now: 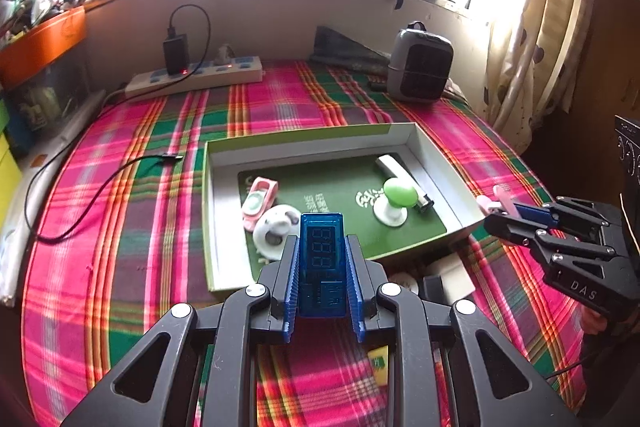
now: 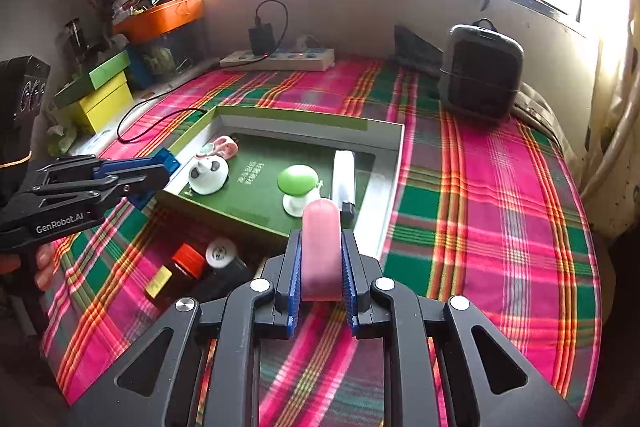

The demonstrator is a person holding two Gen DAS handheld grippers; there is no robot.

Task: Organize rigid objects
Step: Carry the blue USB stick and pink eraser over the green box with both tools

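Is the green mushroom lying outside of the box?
No, the green mushroom stands inside the box, next to a white bar.

A see-through blue USB meter (image 1: 322, 259) with a digit display stands clamped upright at the bottom centre of the left view. A flat pink piece (image 2: 321, 251) with a rounded tip sits likewise in the right view. In the open tray (image 1: 308, 137), mid-frame, lie a pink clip (image 1: 259, 201), a white panda figure (image 1: 276, 229), a green-capped mushroom toy (image 1: 396, 201) and a white bar (image 1: 394, 167).
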